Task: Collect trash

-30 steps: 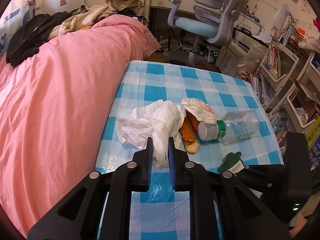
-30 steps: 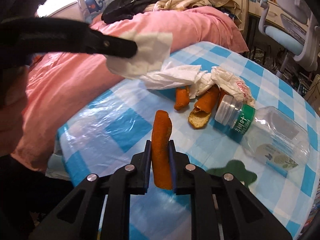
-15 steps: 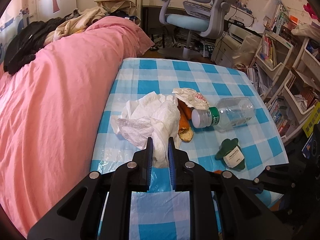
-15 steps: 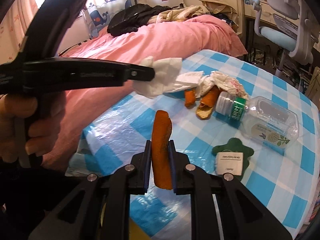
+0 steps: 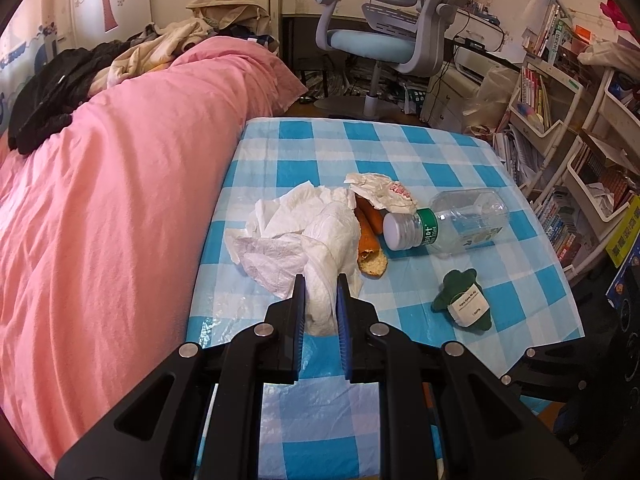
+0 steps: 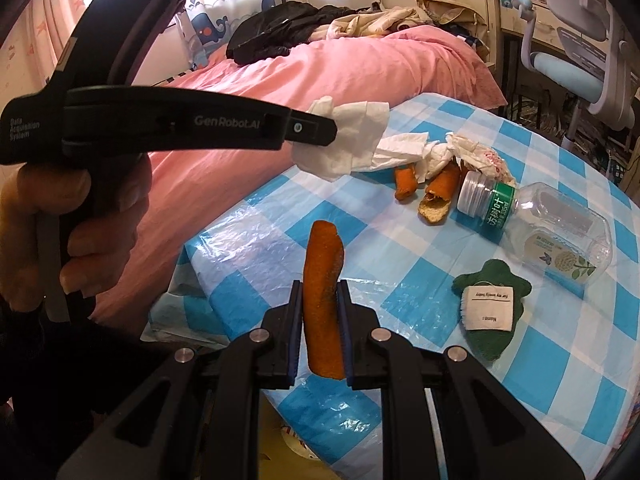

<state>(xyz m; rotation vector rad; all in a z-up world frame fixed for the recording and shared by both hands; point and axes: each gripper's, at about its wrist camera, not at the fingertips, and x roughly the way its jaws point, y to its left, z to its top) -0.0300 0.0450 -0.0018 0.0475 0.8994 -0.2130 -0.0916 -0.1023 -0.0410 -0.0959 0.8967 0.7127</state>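
Observation:
My left gripper [image 5: 319, 280] is shut on a crumpled white tissue [image 5: 308, 236] and holds it above the near part of the blue checked table [image 5: 400, 152]. From the right wrist view that same tissue [image 6: 344, 140] hangs from the left gripper's tip [image 6: 320, 133]. My right gripper [image 6: 320, 286] is shut on a long orange peel [image 6: 323, 292], lifted over the table's near edge. Two more peel pieces [image 6: 438, 192], a crumpled wrapper [image 6: 480, 156] and an empty plastic bottle [image 6: 552, 232] lie together mid-table. A green felt tag [image 6: 490, 312] lies nearer.
A pink-covered bed [image 5: 100, 208] runs along the table's left side, piled with clothes at its far end. A grey and blue office chair [image 5: 392, 28] stands beyond the table. Bookshelves [image 5: 560, 120] crowd the right. A person's hand [image 6: 80, 216] grips the left tool's handle.
Both grippers drew back from the pile toward the table's near edge, so the trash looks smaller and farther. The tissue and the peel stayed gripped.

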